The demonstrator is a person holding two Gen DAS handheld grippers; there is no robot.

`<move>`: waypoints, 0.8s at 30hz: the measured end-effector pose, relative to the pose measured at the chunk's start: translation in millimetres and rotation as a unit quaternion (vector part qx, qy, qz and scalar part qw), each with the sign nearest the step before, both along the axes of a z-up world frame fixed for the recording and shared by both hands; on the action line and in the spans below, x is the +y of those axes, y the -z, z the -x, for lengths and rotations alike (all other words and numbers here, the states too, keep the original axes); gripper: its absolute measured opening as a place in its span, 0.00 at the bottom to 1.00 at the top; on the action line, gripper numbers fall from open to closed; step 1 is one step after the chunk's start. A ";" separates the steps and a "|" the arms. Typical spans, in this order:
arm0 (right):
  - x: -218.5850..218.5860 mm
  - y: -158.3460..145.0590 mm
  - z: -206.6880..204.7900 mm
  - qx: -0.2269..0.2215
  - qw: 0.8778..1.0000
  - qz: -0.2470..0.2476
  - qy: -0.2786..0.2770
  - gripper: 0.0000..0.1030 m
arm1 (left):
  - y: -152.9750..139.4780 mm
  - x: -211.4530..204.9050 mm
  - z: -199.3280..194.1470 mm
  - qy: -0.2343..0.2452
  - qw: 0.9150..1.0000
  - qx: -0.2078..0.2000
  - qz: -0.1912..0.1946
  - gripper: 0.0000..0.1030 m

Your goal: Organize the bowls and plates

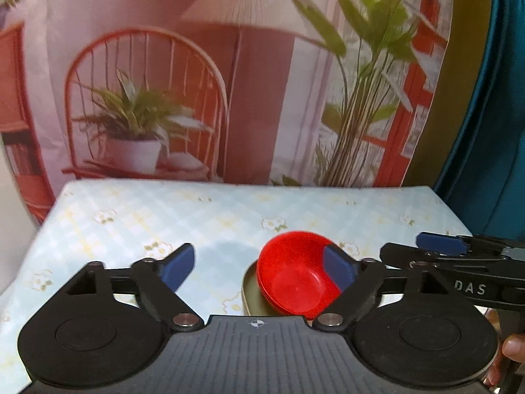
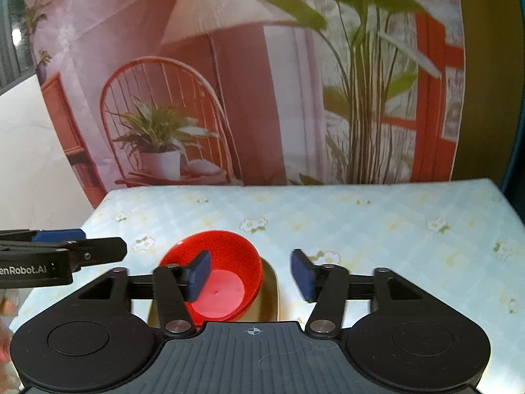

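Observation:
A red bowl (image 1: 295, 275) sits tilted on an olive-green plate (image 1: 254, 297) on the table (image 1: 164, 216). My left gripper (image 1: 259, 267) is open and empty, its right finger in front of the bowl's right side. In the right wrist view the red bowl (image 2: 226, 279) rests on the same plate (image 2: 270, 298). My right gripper (image 2: 252, 274) is open and empty, its left finger in front of the bowl. Each gripper shows at the edge of the other's view: the right one (image 1: 452, 246), the left one (image 2: 65, 246).
The table carries a pale blue checked cloth with flowers (image 2: 393, 229). A printed backdrop with a chair, lamp and plants (image 1: 197, 82) hangs right behind the table's far edge. A hand (image 1: 515, 348) holds the right gripper's handle.

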State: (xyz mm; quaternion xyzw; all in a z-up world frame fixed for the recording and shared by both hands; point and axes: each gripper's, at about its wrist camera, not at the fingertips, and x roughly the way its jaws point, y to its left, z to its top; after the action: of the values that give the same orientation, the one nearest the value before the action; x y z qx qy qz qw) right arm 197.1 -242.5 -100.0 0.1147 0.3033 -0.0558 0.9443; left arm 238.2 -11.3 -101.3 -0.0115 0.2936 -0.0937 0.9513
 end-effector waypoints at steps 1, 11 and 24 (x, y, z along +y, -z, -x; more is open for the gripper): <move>2.0 -4.9 4.5 -0.004 1.000 0.005 -0.001 0.58 | -4.7 -0.2 5.4 -0.002 1.000 -0.006 -0.001 0.91; 21.5 -52.1 54.1 -0.041 0.997 0.058 -0.001 0.99 | -46.9 -3.7 62.5 -0.035 0.997 -0.056 -0.031 1.00; 43.8 -94.3 116.4 -0.076 0.995 0.071 0.011 1.00 | -87.4 2.5 138.1 -0.080 0.989 -0.105 -0.068 1.00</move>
State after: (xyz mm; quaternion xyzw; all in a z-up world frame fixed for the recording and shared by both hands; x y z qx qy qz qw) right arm 80.7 -198.8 -5.7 0.0546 0.2246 -0.0788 0.9697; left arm 100.1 -8.8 -14.0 0.0394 0.1955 0.0024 0.9799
